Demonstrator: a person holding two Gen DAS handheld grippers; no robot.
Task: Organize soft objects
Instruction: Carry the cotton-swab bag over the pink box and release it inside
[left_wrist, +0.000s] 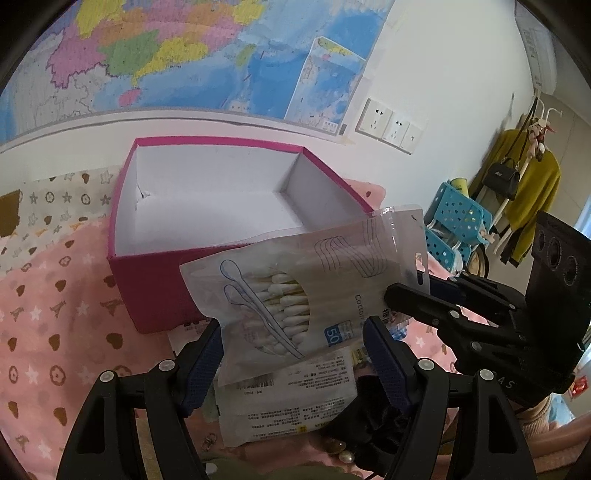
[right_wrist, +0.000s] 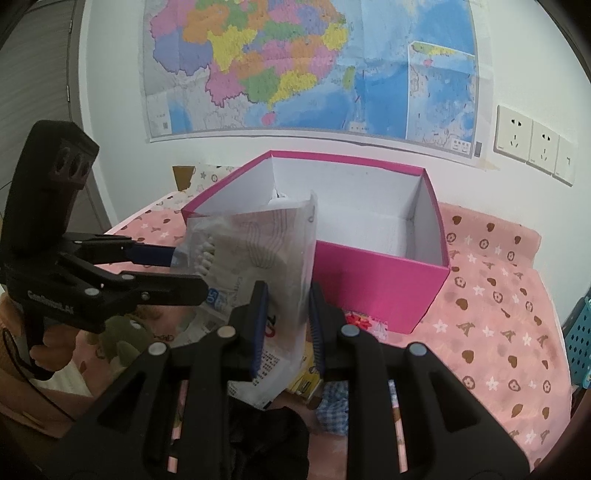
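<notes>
Clearly the packet of cotton swabs (left_wrist: 306, 295) is the thing in play: a flat, clear-and-white plastic pouch, held up in the air just in front of the near wall of the pink box (right_wrist: 384, 280), its top corner leaning toward the box's open mouth. It looks very light and floppy. The film creases and sags away from wherever it is held, while the bundle of swabs inside forms a firmer lump in the middle. The glossy film is probably slippery, so I would judge the sealed header strip near the hang hole, or a flat edge margin, to be the safest place to pinch; squeezing the swab bundle itself could bend the sticks.

The right gripper (left_wrist: 391, 291) has its jaws pressed close together on the pouch's header end, and this pinch seems to carry it. The left gripper (left_wrist: 295, 354) has its jaws spread wide on either side of the pouch's lower edge; whether its pads actually press the film I cannot tell, though they look to be merely flanking it.

Beneath lie another printed packet (left_wrist: 291, 398), some dark cloth (right_wrist: 266, 439) and a checked blue fabric (right_wrist: 334, 406), all on the pink patterned sheet (right_wrist: 498, 314) covering the bed. The box stands empty, white inside.
</notes>
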